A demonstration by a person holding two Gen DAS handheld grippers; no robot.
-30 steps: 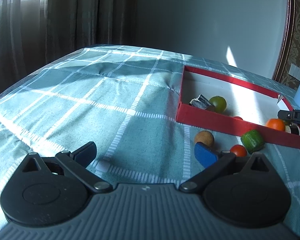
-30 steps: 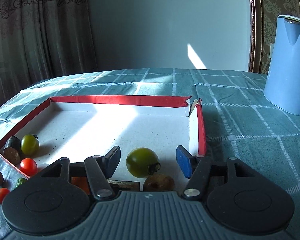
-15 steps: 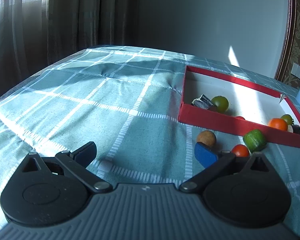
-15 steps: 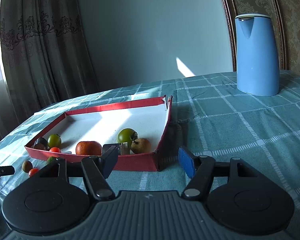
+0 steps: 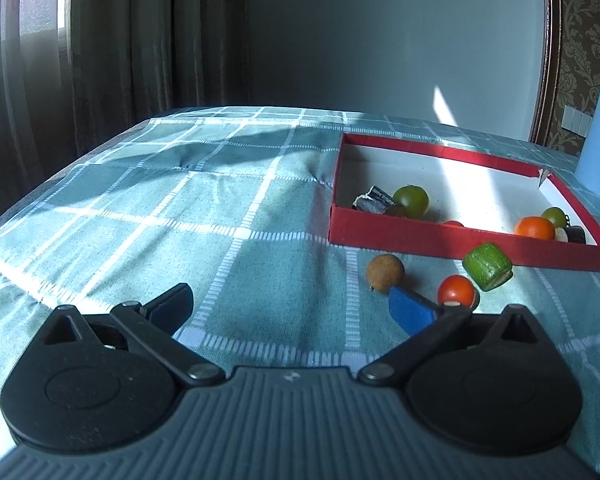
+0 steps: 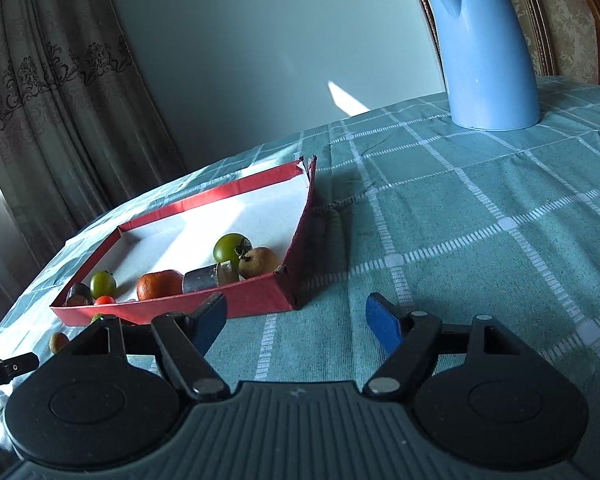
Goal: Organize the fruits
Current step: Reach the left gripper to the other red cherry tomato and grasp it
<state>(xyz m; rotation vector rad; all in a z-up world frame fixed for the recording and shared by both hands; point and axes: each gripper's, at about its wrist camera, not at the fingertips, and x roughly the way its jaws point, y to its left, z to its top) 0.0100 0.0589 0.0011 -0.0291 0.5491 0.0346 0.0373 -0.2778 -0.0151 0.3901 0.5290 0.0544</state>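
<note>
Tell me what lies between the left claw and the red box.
In the left wrist view, between the left claw and the red box lie a brown round fruit, a red tomato and a green chunk.

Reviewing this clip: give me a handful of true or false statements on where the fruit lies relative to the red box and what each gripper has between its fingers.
1. The orange fruit lies inside the red box. True.
2. The red tomato by the left gripper is inside the box. False: it lies on the tablecloth outside the near wall.
3. The green cucumber piece lies on the cloth outside the box. True.
4. The right gripper holds a green tomato. False: its jaws are opening with nothing between them.
5. The brown round fruit is clamped in the left gripper. False: it lies free on the cloth; the gripper is open.
</note>
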